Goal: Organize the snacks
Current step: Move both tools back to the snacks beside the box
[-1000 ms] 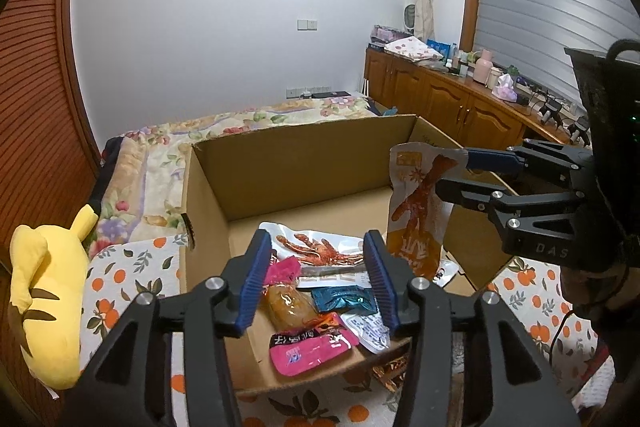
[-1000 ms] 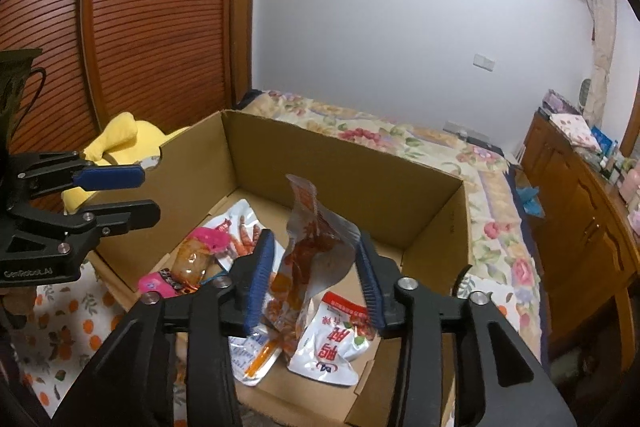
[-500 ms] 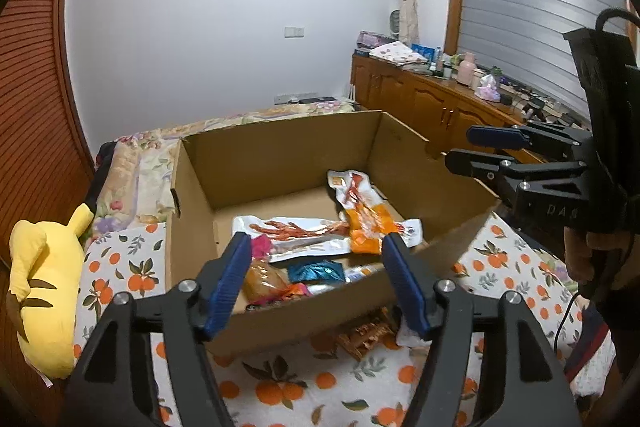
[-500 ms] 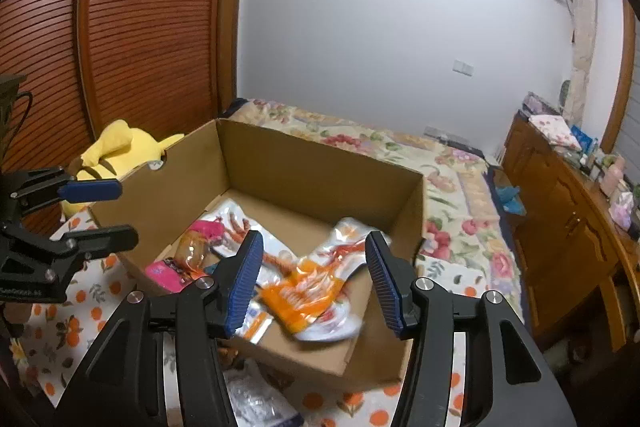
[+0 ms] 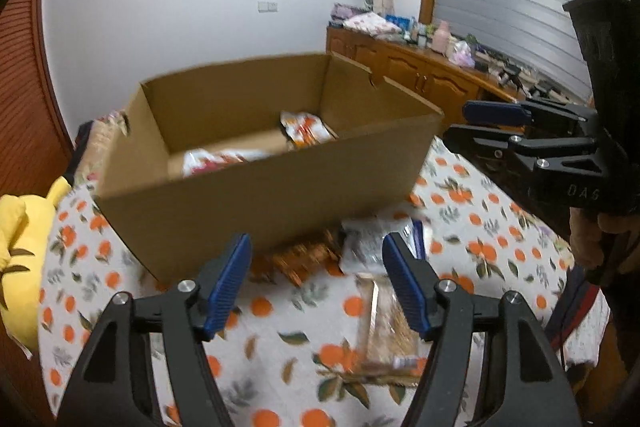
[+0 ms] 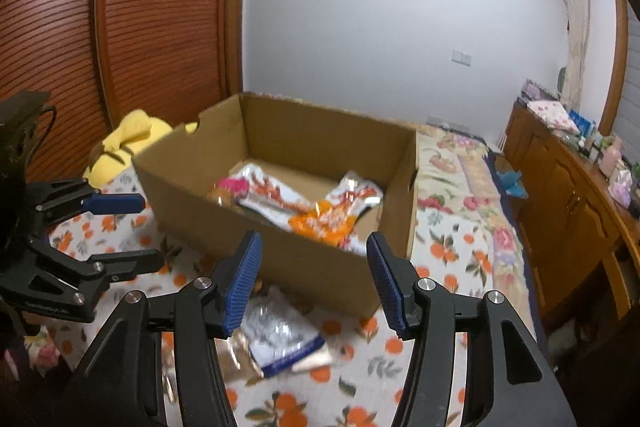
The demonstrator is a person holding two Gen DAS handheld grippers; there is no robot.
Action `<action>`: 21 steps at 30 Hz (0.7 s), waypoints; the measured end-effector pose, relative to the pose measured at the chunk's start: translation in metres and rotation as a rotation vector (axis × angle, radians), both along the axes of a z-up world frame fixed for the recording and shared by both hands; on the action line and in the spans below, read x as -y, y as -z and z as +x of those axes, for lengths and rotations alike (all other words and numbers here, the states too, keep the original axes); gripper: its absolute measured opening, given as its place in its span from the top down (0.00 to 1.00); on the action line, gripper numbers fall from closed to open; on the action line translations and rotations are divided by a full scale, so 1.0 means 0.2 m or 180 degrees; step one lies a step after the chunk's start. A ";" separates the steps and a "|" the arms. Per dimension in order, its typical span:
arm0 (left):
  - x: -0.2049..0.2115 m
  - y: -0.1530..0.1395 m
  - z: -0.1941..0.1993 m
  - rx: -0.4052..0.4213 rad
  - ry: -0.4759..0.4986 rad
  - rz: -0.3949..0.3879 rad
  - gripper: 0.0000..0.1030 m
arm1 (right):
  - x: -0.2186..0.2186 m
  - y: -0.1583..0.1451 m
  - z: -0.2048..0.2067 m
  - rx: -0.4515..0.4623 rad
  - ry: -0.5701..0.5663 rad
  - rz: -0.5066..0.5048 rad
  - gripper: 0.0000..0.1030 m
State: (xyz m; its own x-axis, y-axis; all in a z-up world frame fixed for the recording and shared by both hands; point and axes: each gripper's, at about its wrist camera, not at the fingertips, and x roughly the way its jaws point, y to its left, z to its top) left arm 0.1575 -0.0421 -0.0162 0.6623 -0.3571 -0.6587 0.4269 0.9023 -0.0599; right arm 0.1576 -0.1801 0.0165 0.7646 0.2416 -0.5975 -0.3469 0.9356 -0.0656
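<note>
An open cardboard box [image 5: 256,195] [image 6: 280,251] stands on a cloth with orange prints. Several snack packets lie inside it, among them an orange and white packet [image 6: 332,215] [image 5: 306,129] and a pink one [image 6: 234,185]. Loose snacks lie on the cloth in front of the box: a silver and blue packet [image 6: 280,341] [image 5: 370,245], a brown packet [image 5: 306,261] and a clear-wrapped snack [image 5: 390,331]. My left gripper [image 5: 316,279] is open and empty above these loose snacks. My right gripper [image 6: 312,281] is open and empty, just in front of the box wall.
A yellow plush toy [image 5: 20,251] [image 6: 128,143] lies left of the box. A bed with a floral cover [image 6: 452,163] lies beyond it. A wooden cabinet [image 6: 572,203] with small items runs along the right wall. A slatted wooden door [image 6: 120,27] stands at the left.
My right gripper let go of the orange and white packet, which now lies in the box. Both grippers drew back and lower, out of the box to the cloth in front.
</note>
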 end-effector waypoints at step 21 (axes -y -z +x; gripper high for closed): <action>0.23 0.35 -0.03 -0.0586 0.0335 0.0177 0.35 | 0.05 0.23 -0.08 -0.0348 0.0008 0.0012 0.46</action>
State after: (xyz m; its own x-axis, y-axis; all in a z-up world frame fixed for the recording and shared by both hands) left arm 0.1515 -0.0887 -0.0858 0.4899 -0.3776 -0.7858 0.5053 0.8575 -0.0970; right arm 0.1406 -0.1906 -0.0293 0.6956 0.2423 -0.6764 -0.3495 0.9366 -0.0239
